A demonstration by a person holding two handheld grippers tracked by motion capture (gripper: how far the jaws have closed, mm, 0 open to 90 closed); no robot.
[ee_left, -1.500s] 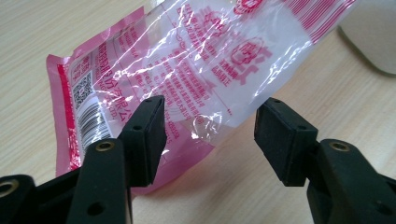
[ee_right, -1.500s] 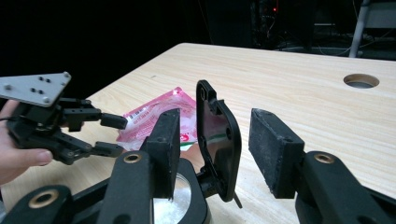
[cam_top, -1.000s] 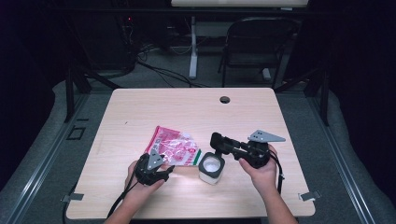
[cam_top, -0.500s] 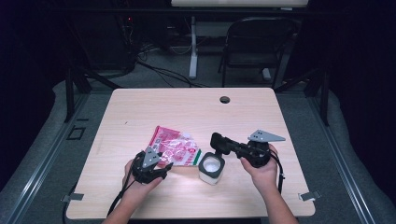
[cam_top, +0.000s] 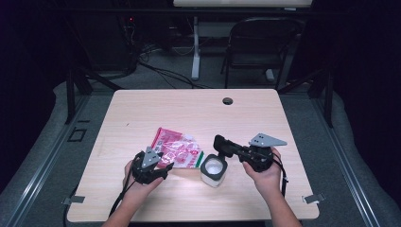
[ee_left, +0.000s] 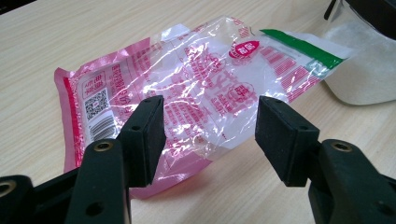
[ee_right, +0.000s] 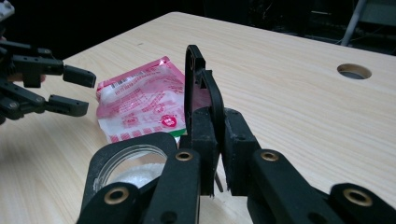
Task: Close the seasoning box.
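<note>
Right hand-held gripper [ee_right: 215,154] — jaws just closed, clamped on the upright black lid flap [ee_right: 198,88] of the jar [cam_top: 213,170] on the table [cam_top: 265,118]. Left hand-held gripper [ee_left: 210,135] — released, jaws straddling the near edge of the pink bag [ee_left: 187,93], which lies flat just beside the jar.

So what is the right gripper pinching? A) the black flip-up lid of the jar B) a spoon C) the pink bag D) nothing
A: the right gripper has its jaws closed on the upright black lid of the jar.
</note>
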